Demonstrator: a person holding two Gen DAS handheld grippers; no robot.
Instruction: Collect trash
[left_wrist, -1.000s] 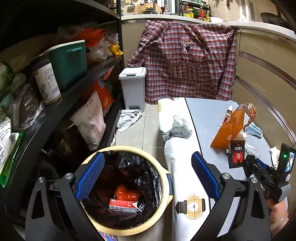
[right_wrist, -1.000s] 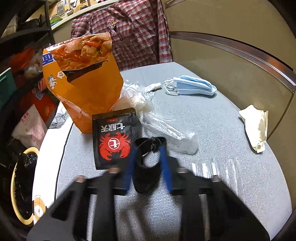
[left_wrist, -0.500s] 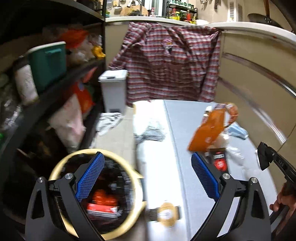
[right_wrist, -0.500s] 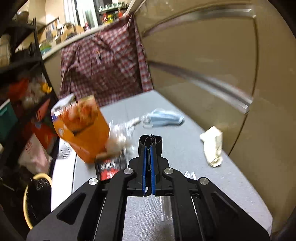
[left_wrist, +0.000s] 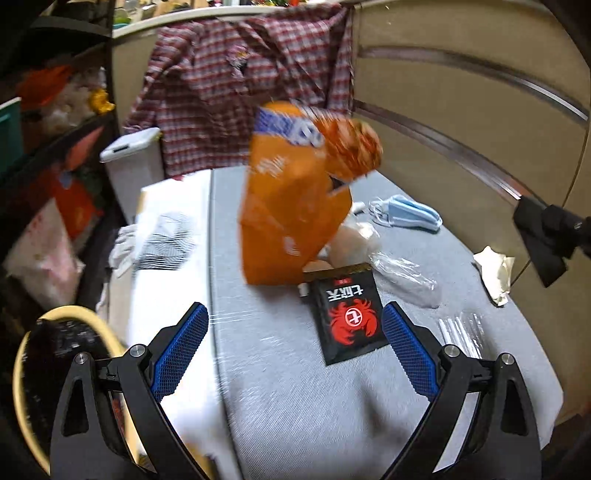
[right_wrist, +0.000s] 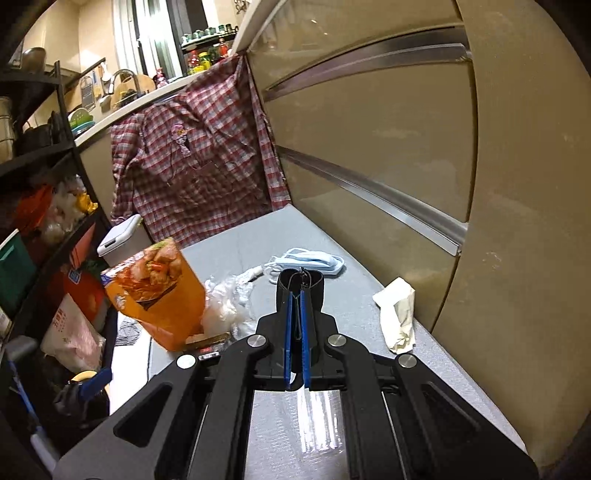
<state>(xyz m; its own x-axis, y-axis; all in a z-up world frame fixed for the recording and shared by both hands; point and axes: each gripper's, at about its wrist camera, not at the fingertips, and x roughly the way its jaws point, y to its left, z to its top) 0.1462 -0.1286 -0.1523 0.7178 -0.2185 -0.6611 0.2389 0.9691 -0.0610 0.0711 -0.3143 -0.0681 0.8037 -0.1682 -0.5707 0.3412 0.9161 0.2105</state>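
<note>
My right gripper is shut on a small black scrap and holds it above the grey table; the scrap also hangs at the right edge of the left wrist view. My left gripper is open and empty, low over the table. A black packet with a red crab lies flat between its fingers. Behind it stand an orange snack bag and crumpled clear plastic. A blue face mask and a crumpled tissue lie to the right. The black-lined trash bin is at lower left.
A plaid shirt hangs behind the table. A white lidded bin stands on the floor beside packed dark shelves on the left. Beige wall panels close off the right. Clear plastic strips lie near the table's front.
My left gripper swung right from over the trash bin to over the table by the crab packet. My right gripper closed on the black scrap and lifted it off the table.
</note>
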